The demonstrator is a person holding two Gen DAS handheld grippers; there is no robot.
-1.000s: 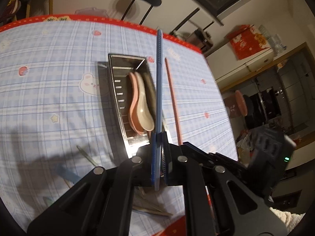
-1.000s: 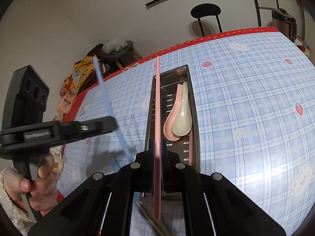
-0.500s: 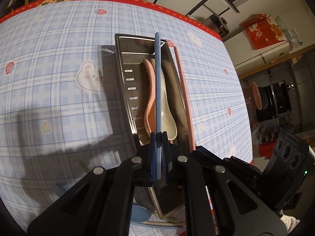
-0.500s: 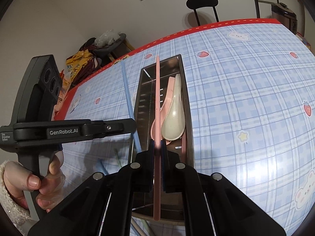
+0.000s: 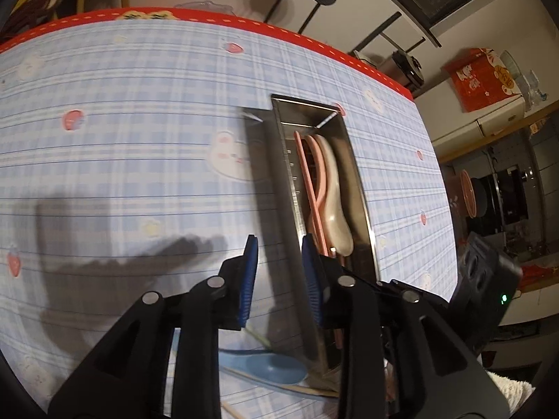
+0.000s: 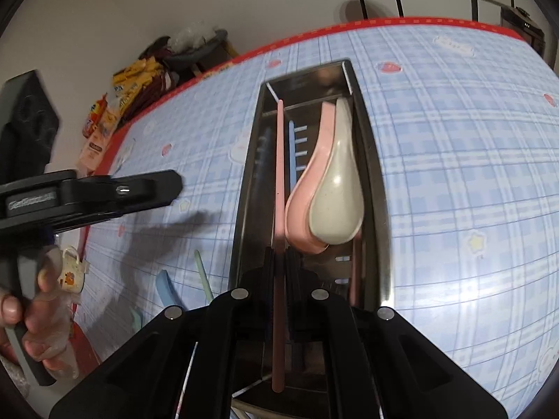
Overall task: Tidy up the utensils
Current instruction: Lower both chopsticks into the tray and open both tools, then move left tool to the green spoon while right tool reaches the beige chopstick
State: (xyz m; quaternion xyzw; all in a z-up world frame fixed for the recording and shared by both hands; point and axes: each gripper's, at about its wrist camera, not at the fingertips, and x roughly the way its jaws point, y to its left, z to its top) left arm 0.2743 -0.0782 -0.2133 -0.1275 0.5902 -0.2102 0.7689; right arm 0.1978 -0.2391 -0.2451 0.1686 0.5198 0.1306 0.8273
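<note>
A long tray (image 6: pixel 370 160) lies on the bench (image 6: pixel 454 181), running near to far. In it two nested spoons (image 6: pixel 332 206) lie right of a chopstick (image 6: pixel 279 181). Left of the tray's near end, another spoon (image 5: pixel 262 368) lies on the bench.

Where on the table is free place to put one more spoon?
Free: the wide plaid cloth on both long sides of the metal tray. Crowded: inside the tray, and at its near end, around the blue spoon and loose chopsticks.
</note>
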